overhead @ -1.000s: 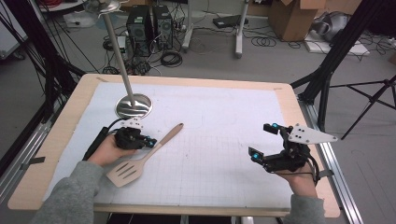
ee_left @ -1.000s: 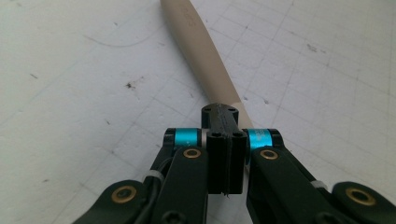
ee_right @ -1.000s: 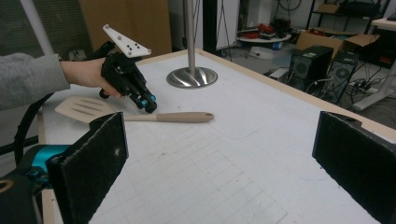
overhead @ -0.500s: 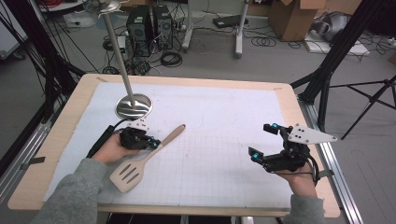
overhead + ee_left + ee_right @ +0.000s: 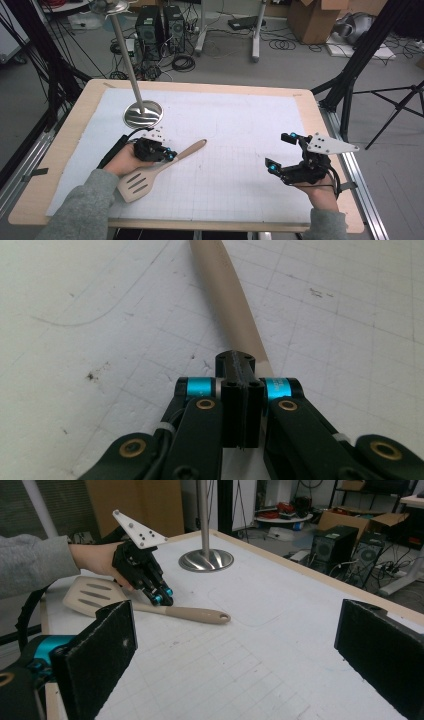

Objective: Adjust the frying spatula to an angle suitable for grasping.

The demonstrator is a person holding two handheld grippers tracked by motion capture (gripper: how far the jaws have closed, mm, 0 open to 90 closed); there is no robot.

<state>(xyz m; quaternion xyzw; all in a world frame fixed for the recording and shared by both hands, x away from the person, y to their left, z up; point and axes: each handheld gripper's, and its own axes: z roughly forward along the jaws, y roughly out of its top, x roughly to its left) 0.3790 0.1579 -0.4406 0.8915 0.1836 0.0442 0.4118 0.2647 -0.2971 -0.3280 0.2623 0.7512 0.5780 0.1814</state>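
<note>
A beige slotted spatula (image 5: 192, 147) lies flat on the white gridded mat (image 5: 235, 125), blade toward the front left. My left gripper (image 5: 170, 156) is shut, its closed tips resting on top of the handle near its middle. In the left gripper view the handle (image 5: 235, 295) runs out from under the closed tips (image 5: 237, 365), and nothing shows between the pads. My right gripper (image 5: 278, 150) hovers open over the mat's right side, well apart from the spatula. The right gripper view looks between its own wide jaws (image 5: 235, 650) at the spatula (image 5: 195, 614) and the left gripper (image 5: 162, 599).
A metal stand with a round base (image 5: 143, 114) and a tall pole stands just behind the left hand. The wooden table edge (image 5: 320, 130) frames the mat. Beyond it are computer cases, cables and tripod legs on the floor.
The left gripper has shifted a little to the right along the spatula, and the handle's free end has swung slightly right and nearer. The right gripper has stayed still.
</note>
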